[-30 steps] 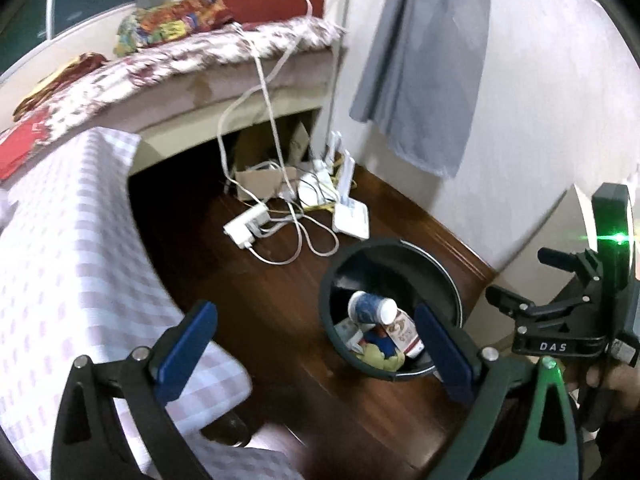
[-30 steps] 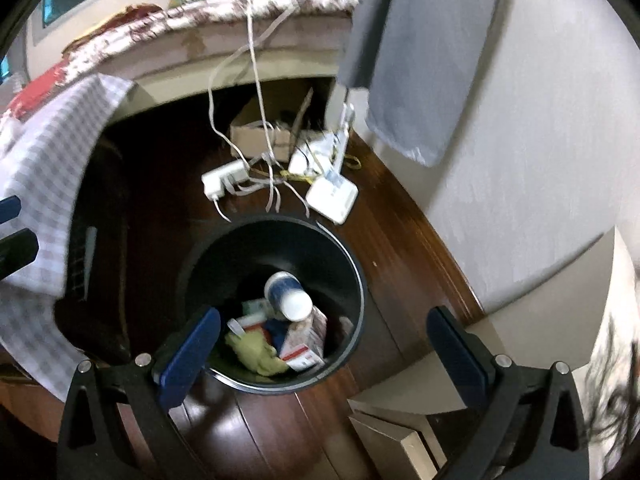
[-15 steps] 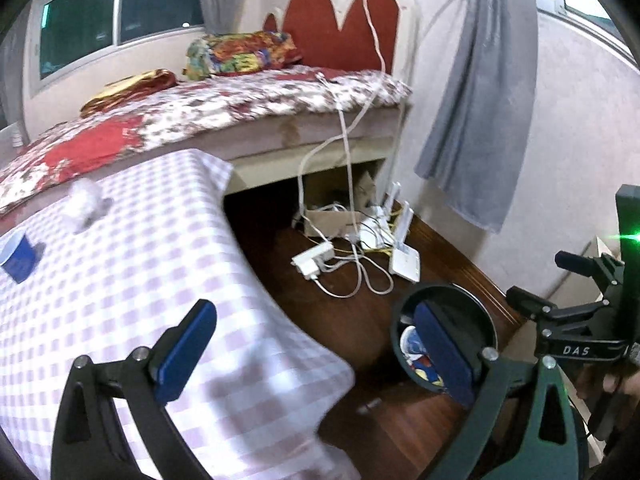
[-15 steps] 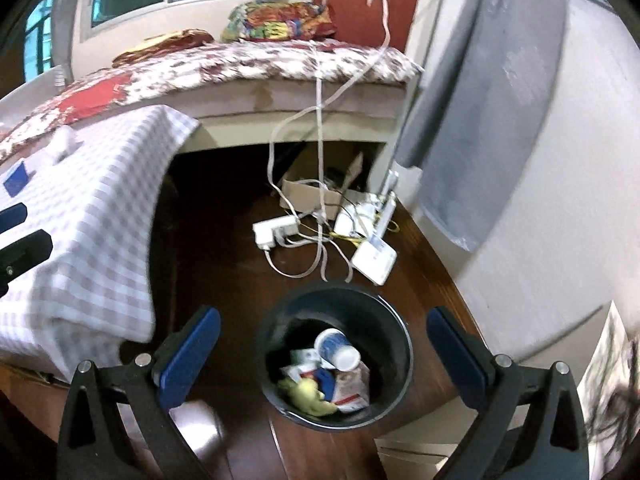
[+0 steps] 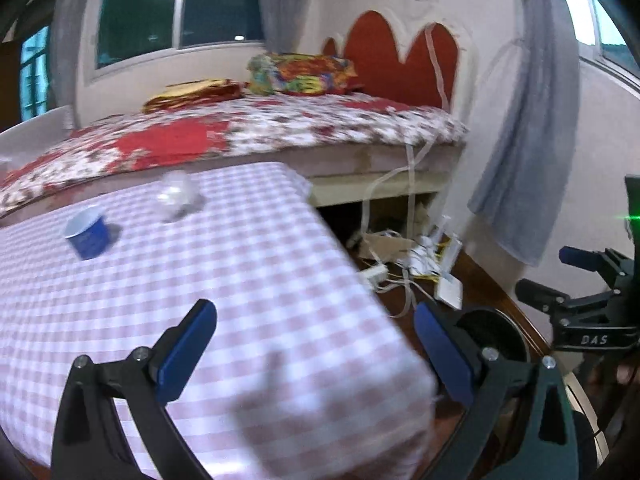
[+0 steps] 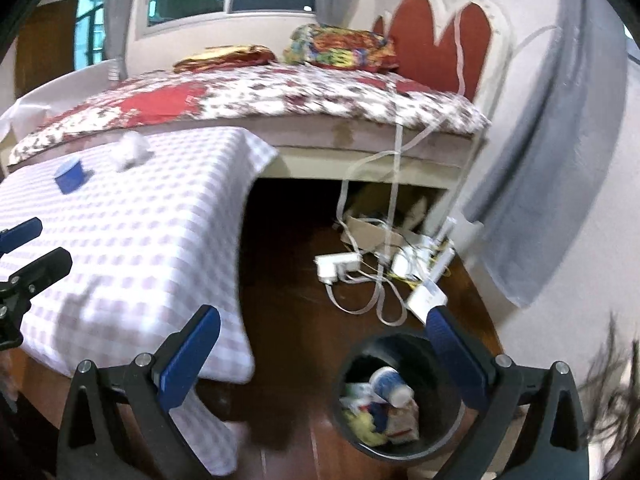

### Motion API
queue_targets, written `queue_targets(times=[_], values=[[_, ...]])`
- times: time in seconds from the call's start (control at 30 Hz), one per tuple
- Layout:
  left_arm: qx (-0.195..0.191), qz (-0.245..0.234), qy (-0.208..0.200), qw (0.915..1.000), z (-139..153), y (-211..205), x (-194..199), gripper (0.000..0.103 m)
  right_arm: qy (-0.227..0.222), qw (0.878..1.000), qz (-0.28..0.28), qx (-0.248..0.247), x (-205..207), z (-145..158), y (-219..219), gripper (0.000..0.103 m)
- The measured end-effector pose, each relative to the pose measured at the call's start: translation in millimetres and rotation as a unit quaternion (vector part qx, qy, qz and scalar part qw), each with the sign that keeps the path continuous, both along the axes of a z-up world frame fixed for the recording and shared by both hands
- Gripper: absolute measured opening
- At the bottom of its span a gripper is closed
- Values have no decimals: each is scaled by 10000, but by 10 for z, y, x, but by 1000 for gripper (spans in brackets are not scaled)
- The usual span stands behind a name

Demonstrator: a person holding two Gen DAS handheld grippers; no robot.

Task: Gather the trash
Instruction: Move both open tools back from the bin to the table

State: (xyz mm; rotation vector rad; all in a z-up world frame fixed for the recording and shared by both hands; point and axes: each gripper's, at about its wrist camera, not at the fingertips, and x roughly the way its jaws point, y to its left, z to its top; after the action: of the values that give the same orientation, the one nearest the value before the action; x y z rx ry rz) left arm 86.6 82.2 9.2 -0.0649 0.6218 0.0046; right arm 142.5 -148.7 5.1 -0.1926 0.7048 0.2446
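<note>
Filling the far half of both views, a bed (image 5: pixel 256 132) with a floral red-and-white cover is seen, and just before it a table under a pink-and-white checked cloth (image 5: pixel 224 288) takes up the left and centre. On the dark wooden floor at about five o'clock in the right wrist view a black round trash bin (image 6: pixel 404 448) stands, with a blue-and-white paper cup, cartons and a yellow scrap already inside it; cables and a white power strip (image 6: pixel 336 266) lie on the floor behind it. Both claws are carried wide apart and empty: the left gripper (image 5: pixel 316 352) is held over the near edge of the table, the right gripper (image 6: pixel 324 354) above the floor beside the bin. The remaining trash is found on the cloth near the far edge, at roughly ten o'clock in the left wrist view: a blue paper cup (image 5: pixel 89 235) and, just beside it but apart, a crumpled pale wad (image 5: pixel 176 196), blurred and hard to identify. The step in hand is judged to be the reach toward these. The cup is best approached level, with the fingers straddling its wall, and closed gently so the thin paper is not crushed or tipped; the cloth should not be pinched.
</note>
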Motion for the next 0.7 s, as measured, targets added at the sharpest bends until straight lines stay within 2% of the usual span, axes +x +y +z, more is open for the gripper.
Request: queue_targets(times=[0.13,0.3,0.5,0.7], values=[[-32,584,-183,9981,50,474,-103,100,-32,9988,437,210,70,55,357,103],[34,1137,-166,9934,65,981,-158,100,-206,9948,858,501,157,125,844,103],[90,1632,70,9865,4,1556,-42,100,-25,9892,1428,322,347,139,1566,103],[-49,1962,406,9797,-229,2128,259,98,-27,9833,1786,348,671,94,2146,103]])
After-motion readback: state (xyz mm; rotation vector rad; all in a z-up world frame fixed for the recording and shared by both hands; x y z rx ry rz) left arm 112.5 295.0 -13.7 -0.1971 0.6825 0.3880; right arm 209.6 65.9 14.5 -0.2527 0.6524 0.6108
